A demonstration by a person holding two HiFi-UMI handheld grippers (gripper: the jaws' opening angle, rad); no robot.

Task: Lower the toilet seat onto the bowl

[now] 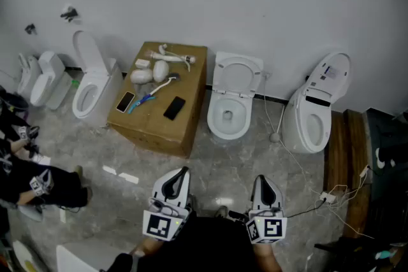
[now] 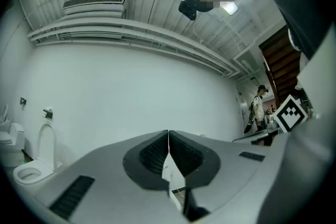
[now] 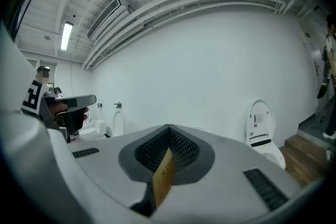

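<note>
Straight ahead, a white toilet stands against the wall with its seat (image 1: 237, 74) tipped up over the open bowl (image 1: 227, 116). Both grippers hang low in the head view, well short of it and touching nothing. My left gripper (image 1: 183, 171) is shut and empty; in the left gripper view its jaws (image 2: 168, 137) meet in a thin line and point at the bare wall. My right gripper (image 1: 262, 179) is shut too, and its jaws (image 3: 168, 128) aim at the wall left of another toilet (image 3: 261, 129).
A cardboard box (image 1: 160, 127) left of the bowl carries phones, a brush and white fittings. A further toilet (image 1: 90, 90) stands left of it and one with a raised lid (image 1: 316, 113) to the right. Cables (image 1: 332, 197) and a wooden step (image 1: 347, 156) lie right; a person (image 1: 29, 181) is at left.
</note>
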